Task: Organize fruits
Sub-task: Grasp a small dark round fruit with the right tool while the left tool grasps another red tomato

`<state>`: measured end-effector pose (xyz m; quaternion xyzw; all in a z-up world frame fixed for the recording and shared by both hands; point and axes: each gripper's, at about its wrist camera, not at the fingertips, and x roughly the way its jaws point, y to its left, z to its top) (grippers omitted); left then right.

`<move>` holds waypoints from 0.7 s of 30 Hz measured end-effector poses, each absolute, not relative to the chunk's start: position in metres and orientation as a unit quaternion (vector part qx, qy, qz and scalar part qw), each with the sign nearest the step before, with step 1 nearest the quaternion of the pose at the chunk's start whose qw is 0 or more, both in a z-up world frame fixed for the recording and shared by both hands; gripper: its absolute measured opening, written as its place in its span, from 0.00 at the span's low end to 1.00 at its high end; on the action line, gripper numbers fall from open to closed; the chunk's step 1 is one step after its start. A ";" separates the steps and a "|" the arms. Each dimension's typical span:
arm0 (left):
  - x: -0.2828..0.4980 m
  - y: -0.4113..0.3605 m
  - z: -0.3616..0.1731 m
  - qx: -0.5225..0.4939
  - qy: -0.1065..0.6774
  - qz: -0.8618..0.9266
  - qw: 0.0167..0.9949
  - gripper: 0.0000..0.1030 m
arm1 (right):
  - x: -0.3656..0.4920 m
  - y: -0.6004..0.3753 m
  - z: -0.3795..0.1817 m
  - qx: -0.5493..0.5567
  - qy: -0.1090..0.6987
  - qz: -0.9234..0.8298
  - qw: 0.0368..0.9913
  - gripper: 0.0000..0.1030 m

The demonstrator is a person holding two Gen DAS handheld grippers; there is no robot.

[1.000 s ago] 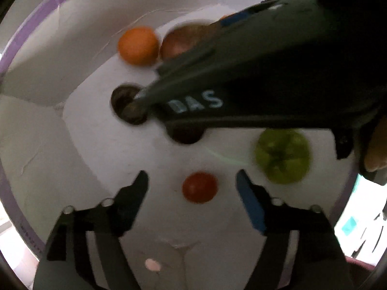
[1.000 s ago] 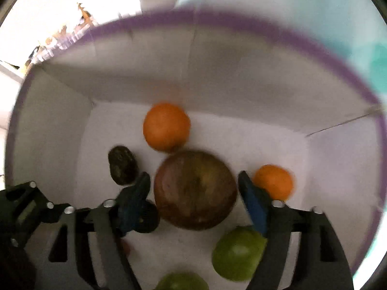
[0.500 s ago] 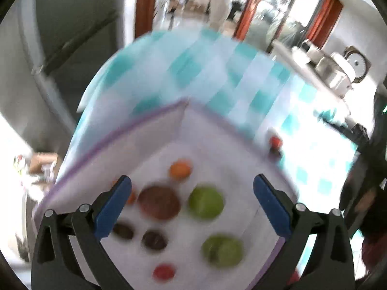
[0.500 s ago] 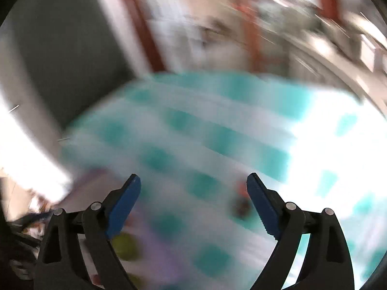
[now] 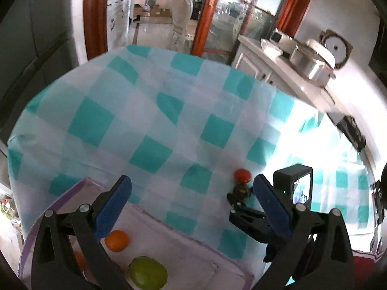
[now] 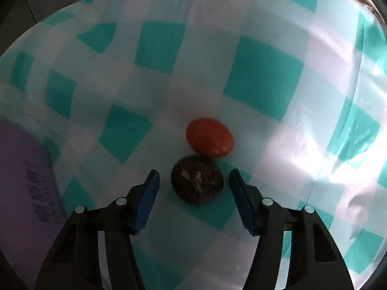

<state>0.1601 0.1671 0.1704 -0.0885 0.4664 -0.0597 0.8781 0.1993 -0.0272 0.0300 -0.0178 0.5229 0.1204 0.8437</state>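
Left claw: hanging with its blue pads spread wide and nothing between them, above the near edge of the white box.
White box: sitting below and slightly left of the left claw, its purple rim running under both fingers.
Orange fruit: lying inside the box, just under the left claw's left finger.
Green fruit: resting in the box, below the gap of the left claw, right of the orange one.
Checked cloth: stretching ahead of both claws, teal and white squares.
Right claw: standing with its pads parted, straddling the dark fruit but not touching it; in the left wrist view it is showing beside the left claw's right finger.
Dark fruit: sitting on the cloth between the right claw's fingertips, with a gap at each side.
Red fruit: lying just beyond the dark one, ahead of the right claw's tips and touching or nearly touching it.
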 end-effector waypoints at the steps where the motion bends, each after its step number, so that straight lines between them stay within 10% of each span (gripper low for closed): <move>1: 0.162 0.165 0.164 -0.082 0.475 -0.065 0.874 0.98 | 0.197 -0.025 0.030 -0.031 0.517 0.117 0.848 0.53; 3: 0.168 0.159 0.156 -0.073 0.487 -0.070 0.867 0.98 | 0.194 -0.024 0.031 -0.040 0.508 0.113 0.853 0.41; 21: 0.256 0.013 0.036 -0.006 0.646 -0.032 0.762 0.93 | 0.085 -0.123 0.059 0.026 0.519 0.013 0.854 0.40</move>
